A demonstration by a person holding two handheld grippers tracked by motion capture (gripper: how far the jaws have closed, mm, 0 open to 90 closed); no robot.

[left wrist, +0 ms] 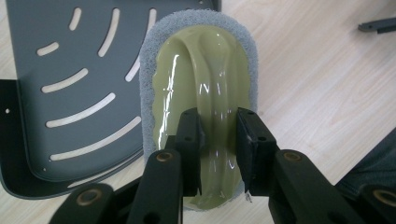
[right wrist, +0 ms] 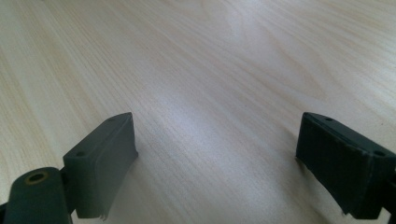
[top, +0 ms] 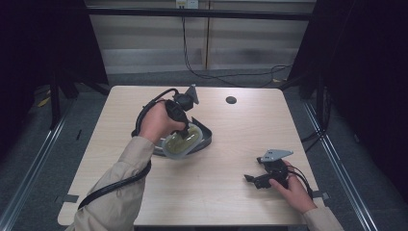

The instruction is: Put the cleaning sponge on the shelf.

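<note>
A scrubbing pad [left wrist: 150, 70] with a grey foam base and a glossy pale green handle [left wrist: 212, 70] lies partly over a dark grey slotted tray [left wrist: 70, 93]. My left gripper [left wrist: 218, 122] is shut on the raised ridge of that handle, one pad on each side. From above, the left gripper [top: 181, 136] points down at the scrubbing pad [top: 177, 146], which overlaps the near side of the tray [top: 206, 134] at mid-table. My right gripper [top: 250, 178] rests low on the table at the front right, jaws wide apart. In its own view the right gripper [right wrist: 217, 140] has only bare wood between its fingers.
The light wooden table [top: 231, 144] has a round cable hole [top: 231, 100] near its far edge. A black cable [top: 115, 183] trails from my left gripper along the sleeve. Dark frames and floor cables lie behind the table.
</note>
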